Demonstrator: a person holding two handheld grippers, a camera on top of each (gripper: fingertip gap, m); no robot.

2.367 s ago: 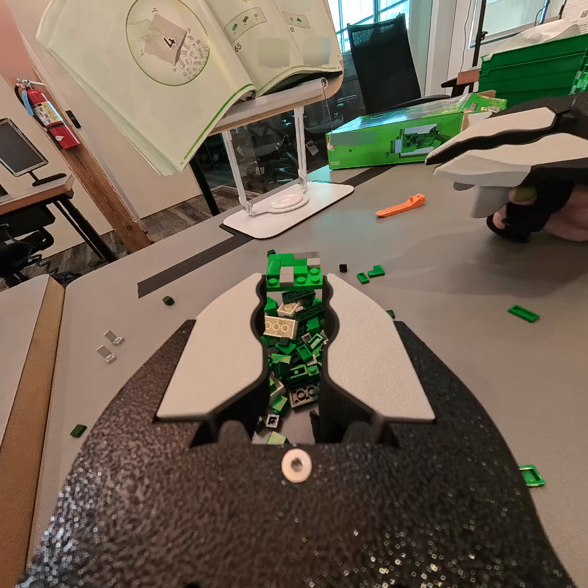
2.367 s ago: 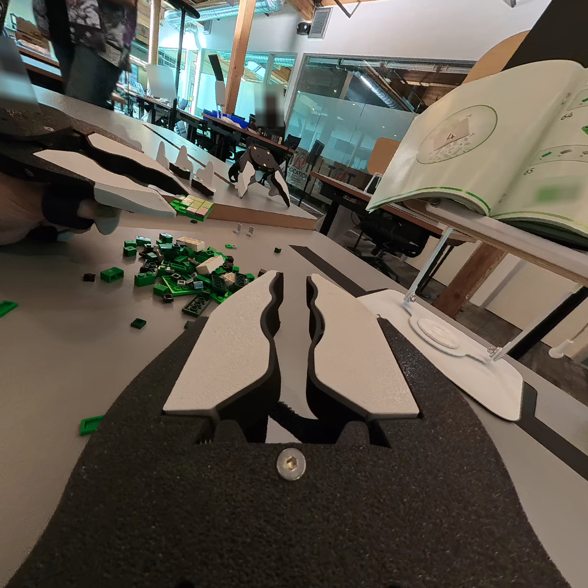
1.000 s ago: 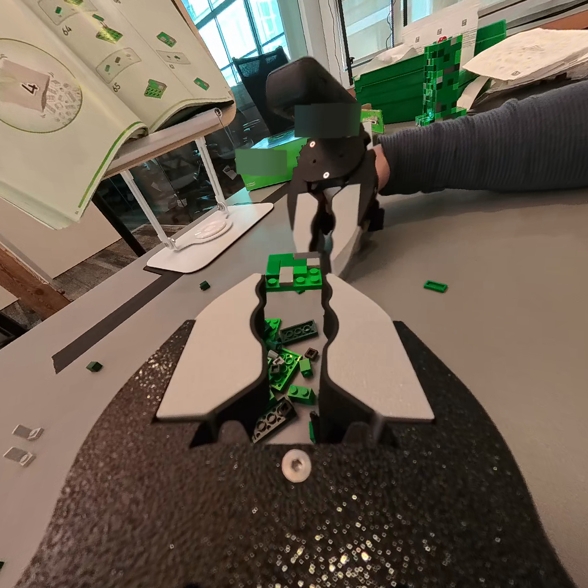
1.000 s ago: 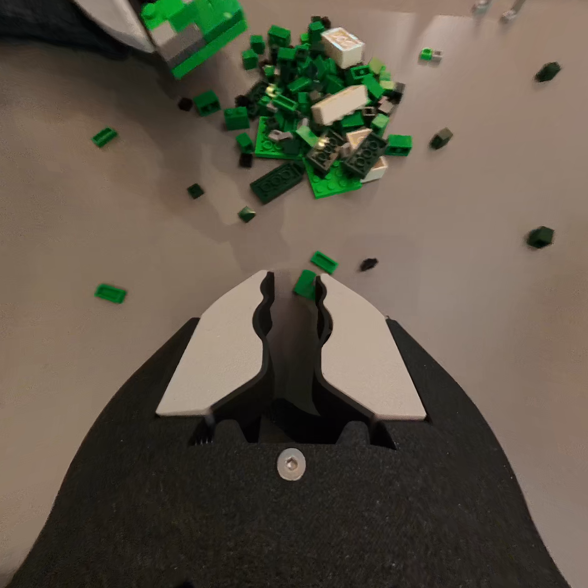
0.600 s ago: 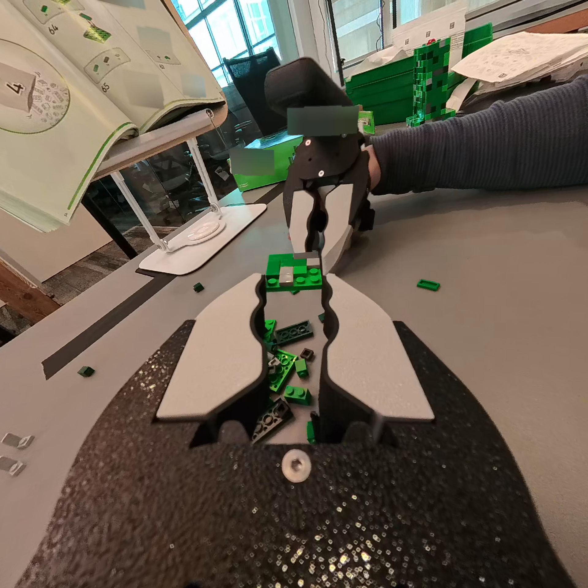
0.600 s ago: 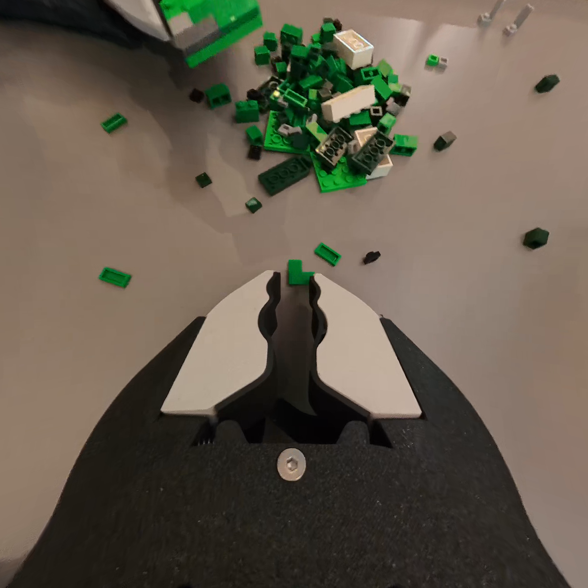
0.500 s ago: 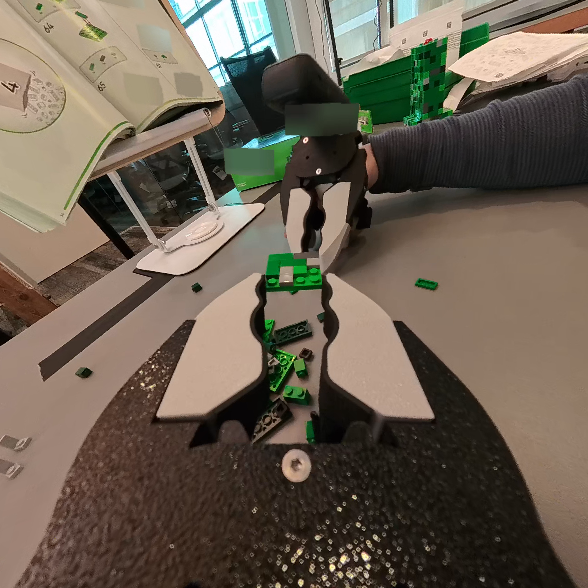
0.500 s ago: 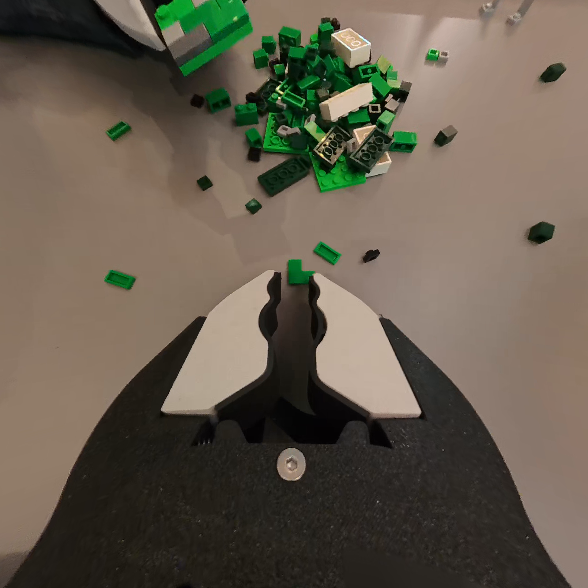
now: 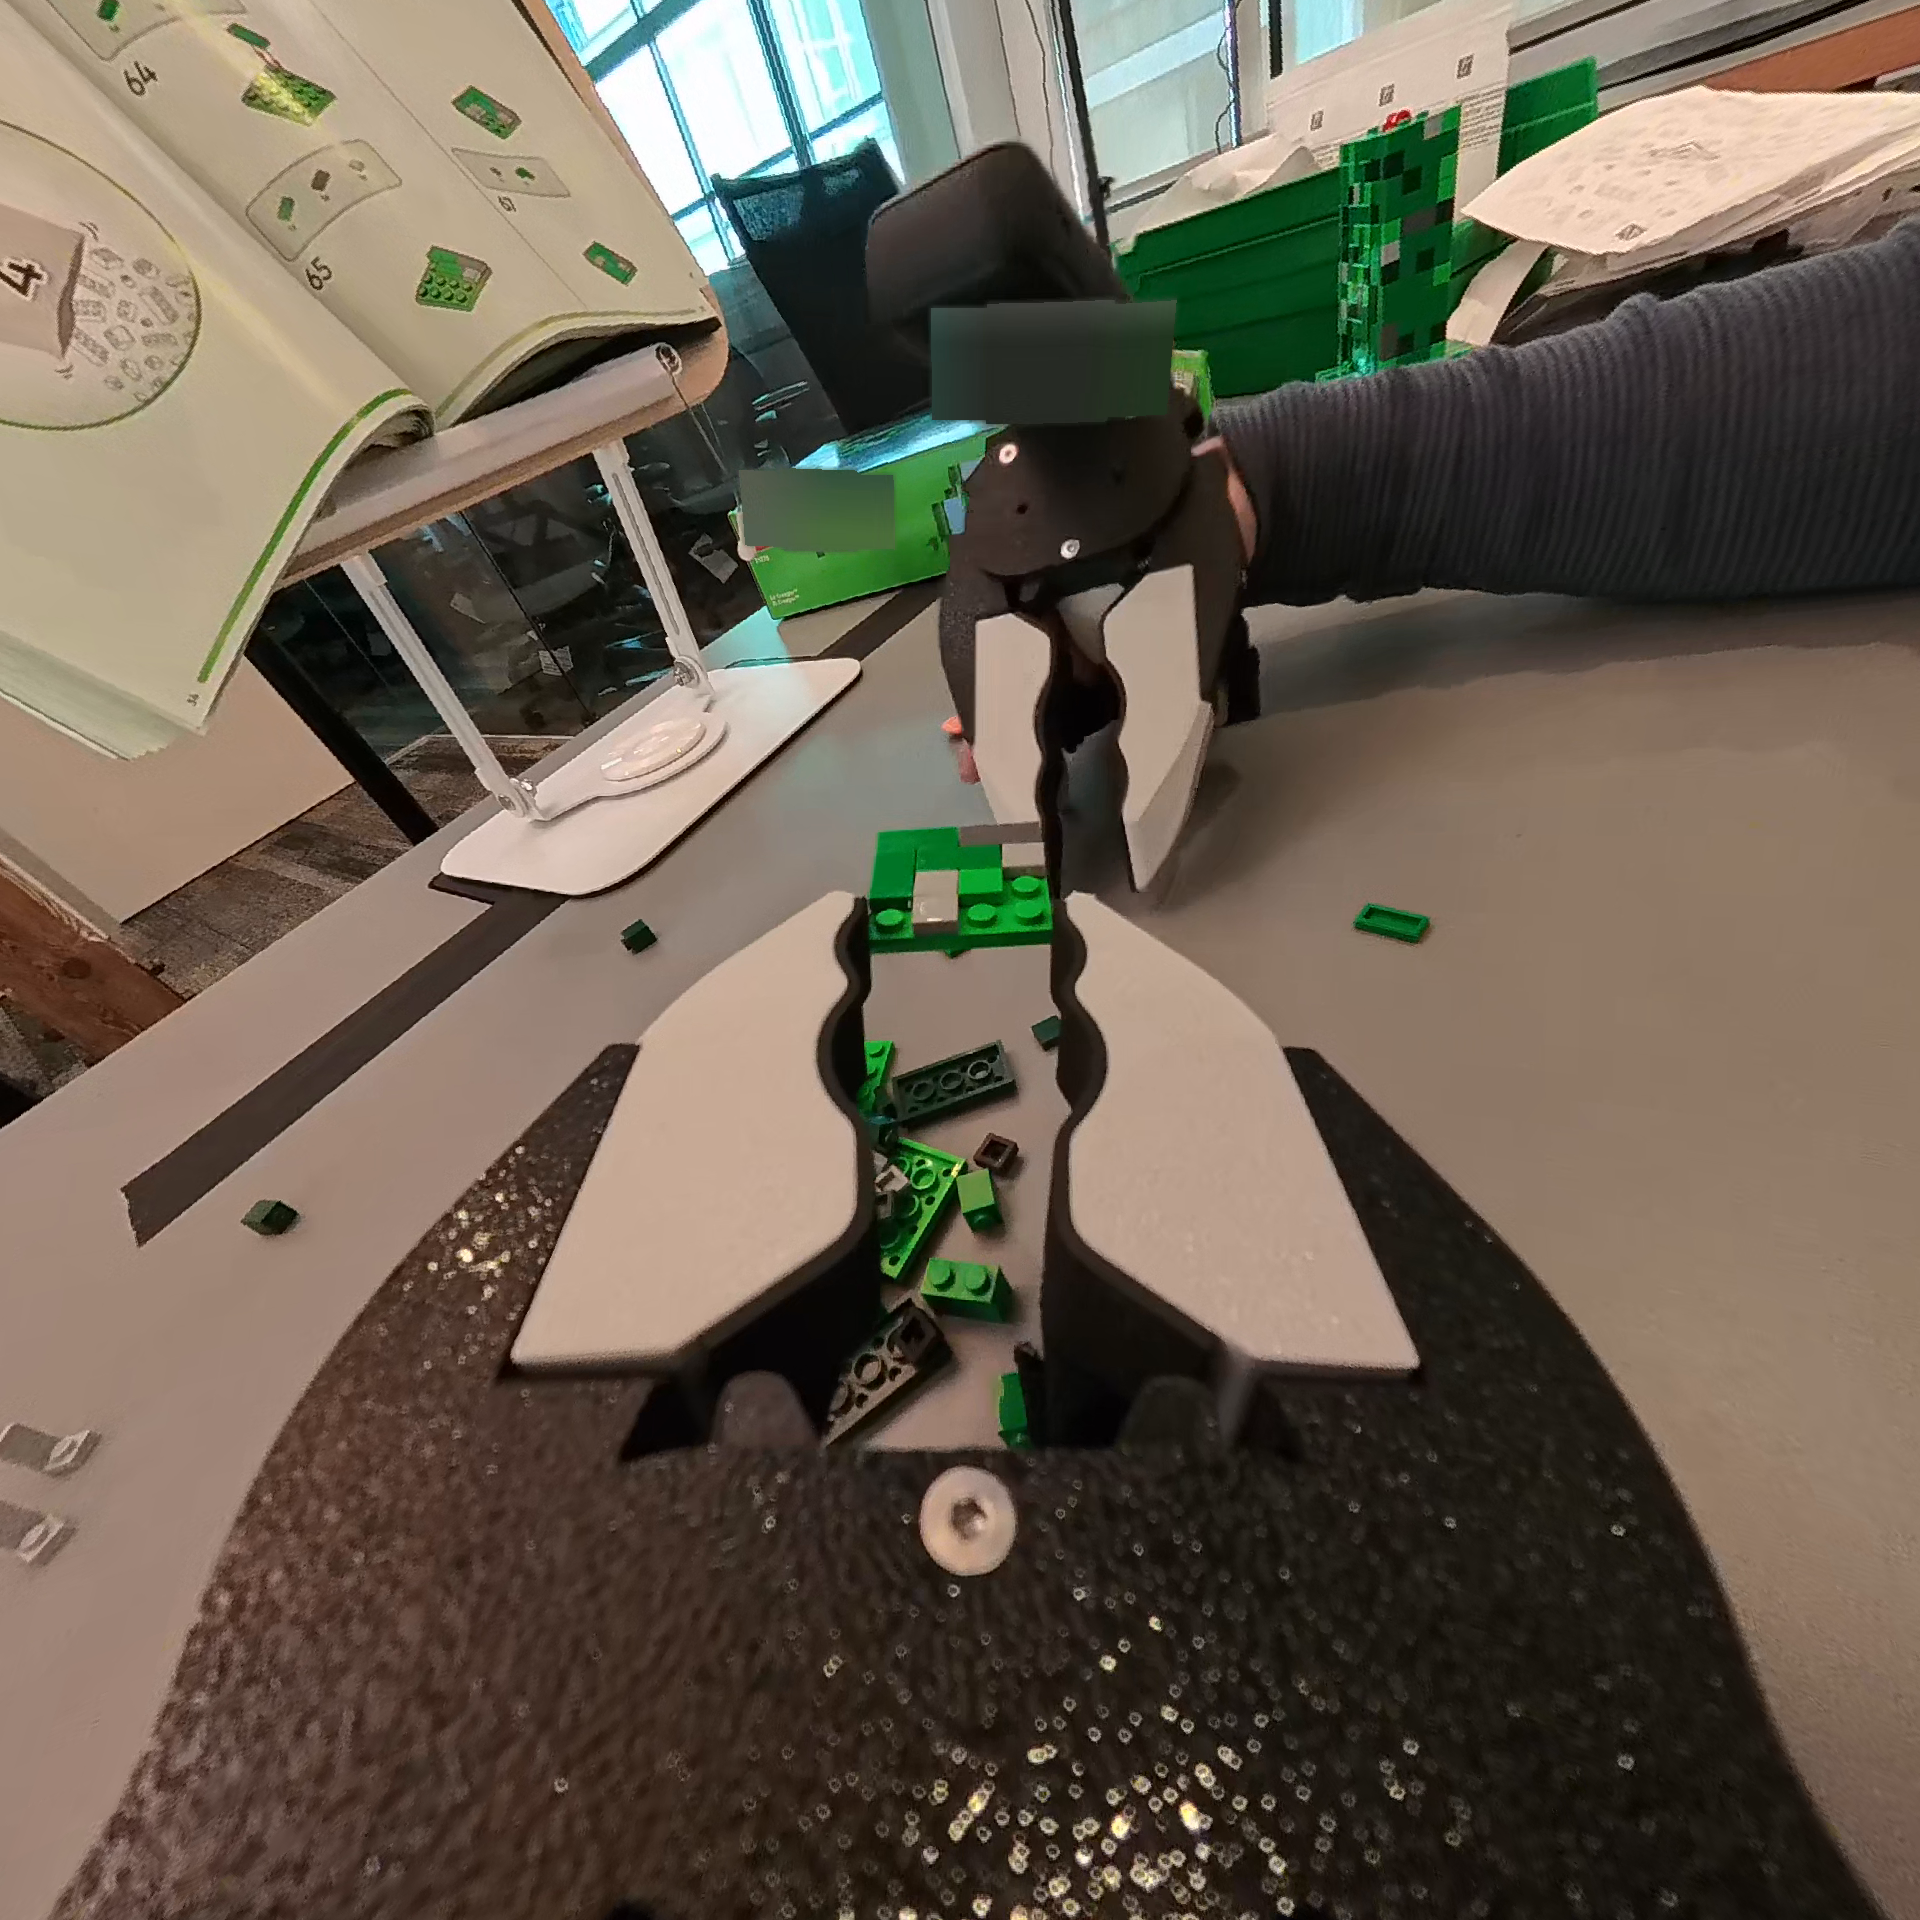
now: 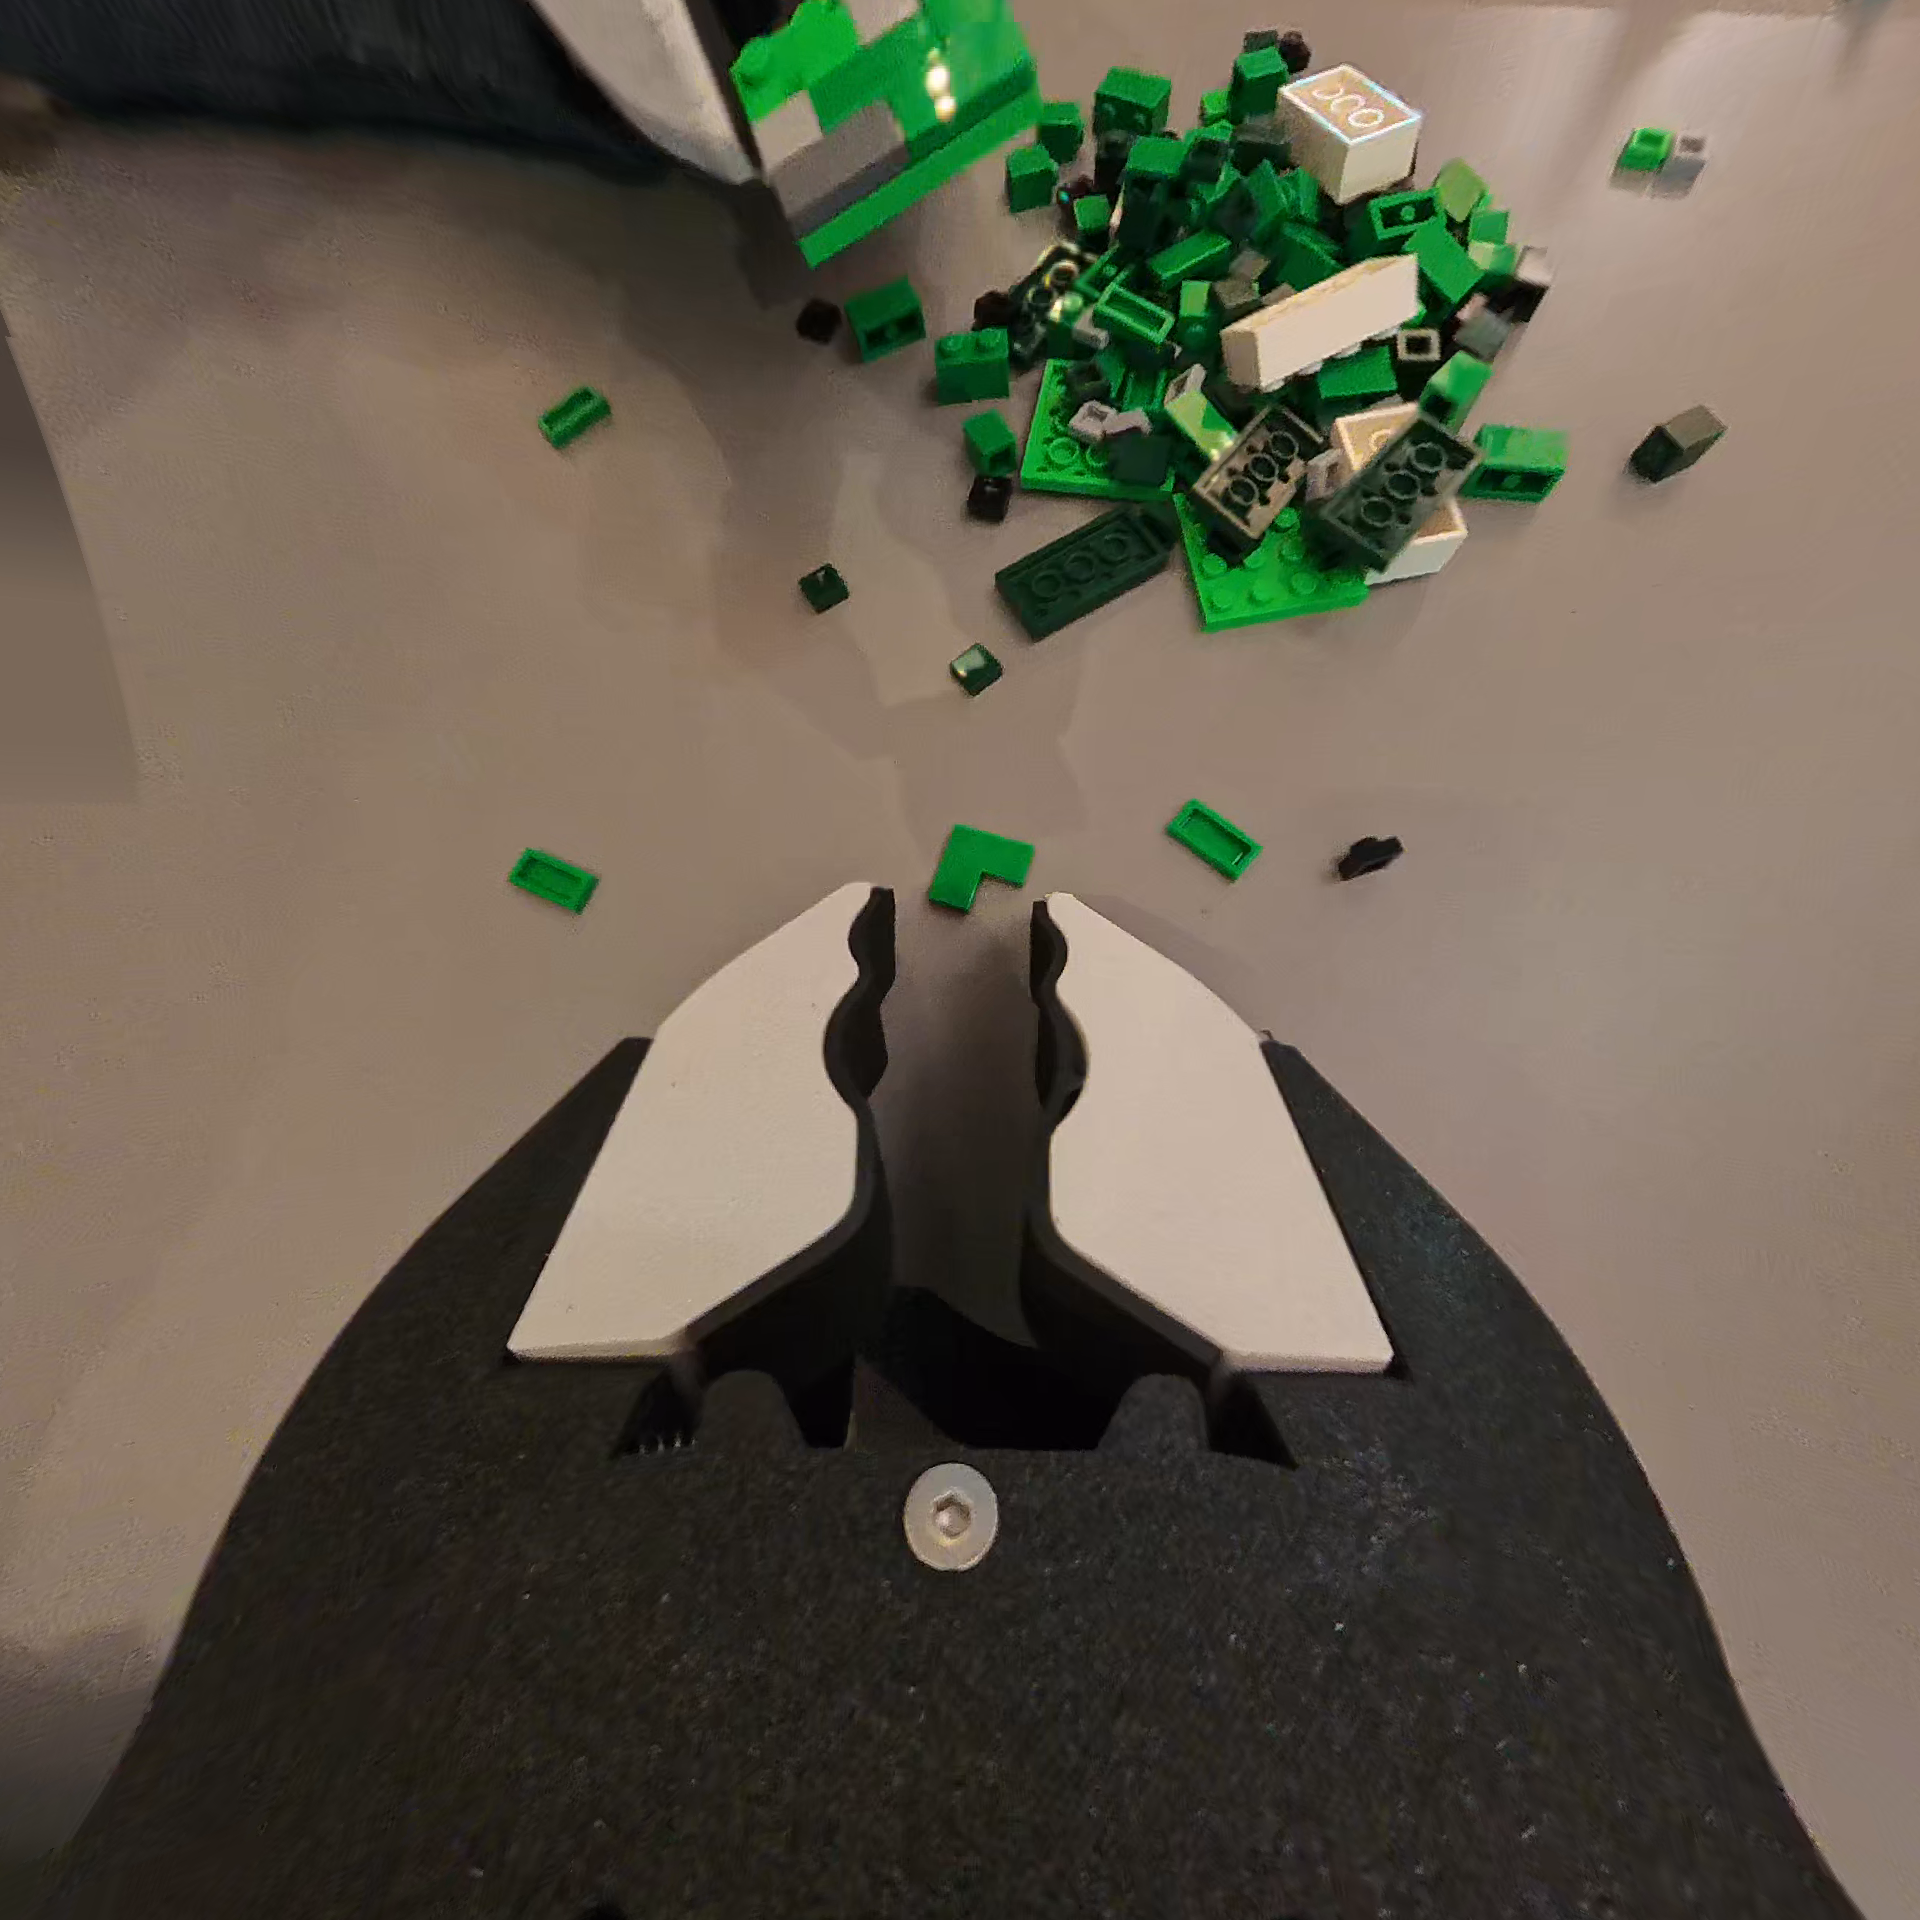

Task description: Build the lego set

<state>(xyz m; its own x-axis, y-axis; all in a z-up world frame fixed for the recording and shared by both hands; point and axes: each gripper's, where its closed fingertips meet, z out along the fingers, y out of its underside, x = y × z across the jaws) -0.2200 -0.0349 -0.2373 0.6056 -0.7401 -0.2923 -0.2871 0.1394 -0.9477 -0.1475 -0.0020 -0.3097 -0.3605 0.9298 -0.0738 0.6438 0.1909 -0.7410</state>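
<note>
My left gripper [image 9: 963, 909] is shut on a small green and grey lego assembly [image 9: 956, 883] and holds it above the table. The assembly also shows at the top of the right wrist view [image 10: 883, 125]. My right gripper [image 10: 963, 904] is open and empty, with its tips low over the table. A green L-shaped tile [image 10: 977, 862] lies flat just beyond its tips. In the left wrist view the right gripper [image 9: 1091, 852] points down just behind the assembly. A pile of loose green, dark and white bricks [image 10: 1247, 343] lies beyond the tile, to the right.
An open instruction booklet [image 9: 260, 260] rests on a white stand [image 9: 644, 769] at the far left. Green boxes [image 9: 1247, 281] and a built green figure [image 9: 1392, 260] stand at the back. Small tiles [image 10: 554, 881] [image 10: 1212, 837] lie scattered. A sleeved arm [image 9: 1610, 468] holds the right gripper. The grippers' ends are close to 11 cm from one another.
The right gripper's jaws narrowed around the L-shaped tile, then opened wider. The tile now lies on the table ahead of the tips. The left gripper still holds the assembly.
</note>
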